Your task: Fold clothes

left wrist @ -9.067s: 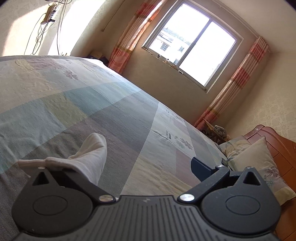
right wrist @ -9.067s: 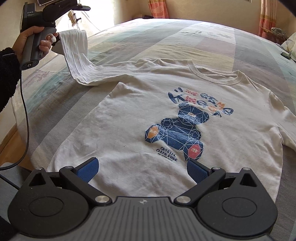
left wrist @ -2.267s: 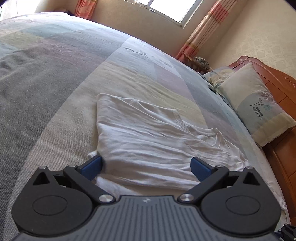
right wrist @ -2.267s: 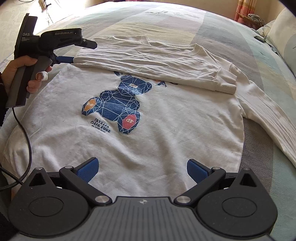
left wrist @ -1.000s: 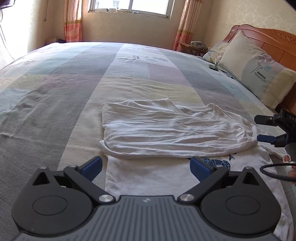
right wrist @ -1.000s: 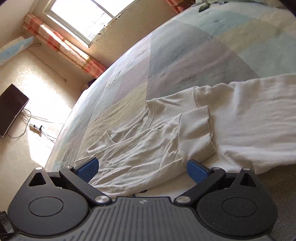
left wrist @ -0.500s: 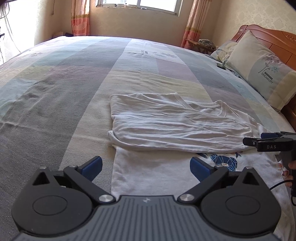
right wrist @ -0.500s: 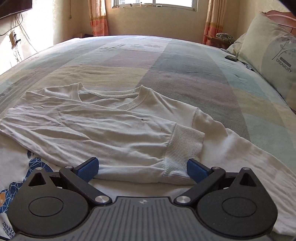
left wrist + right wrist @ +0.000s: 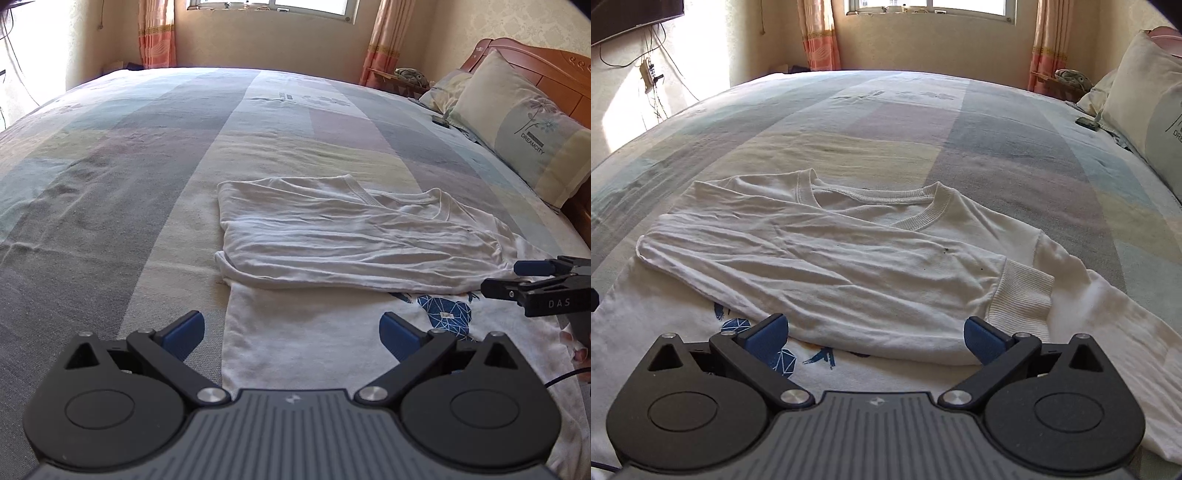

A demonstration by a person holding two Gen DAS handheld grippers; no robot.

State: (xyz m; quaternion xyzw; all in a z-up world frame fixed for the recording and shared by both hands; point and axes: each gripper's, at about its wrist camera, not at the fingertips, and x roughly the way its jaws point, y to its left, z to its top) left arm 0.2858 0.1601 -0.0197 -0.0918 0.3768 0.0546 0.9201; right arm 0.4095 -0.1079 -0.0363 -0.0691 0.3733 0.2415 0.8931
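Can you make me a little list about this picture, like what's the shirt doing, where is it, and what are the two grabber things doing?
Place: a bed with a patchwork cover
Shirt: white long-sleeved shirt lying flat, blue bear print partly covered
Folded part: one sleeve laid across the chest, its cuff near the other shoulder
Other sleeve: still stretched out to the side
Left gripper: open, holding nothing
Right gripper: open, holding nothing, near the cuff
Pillow: at the headboard
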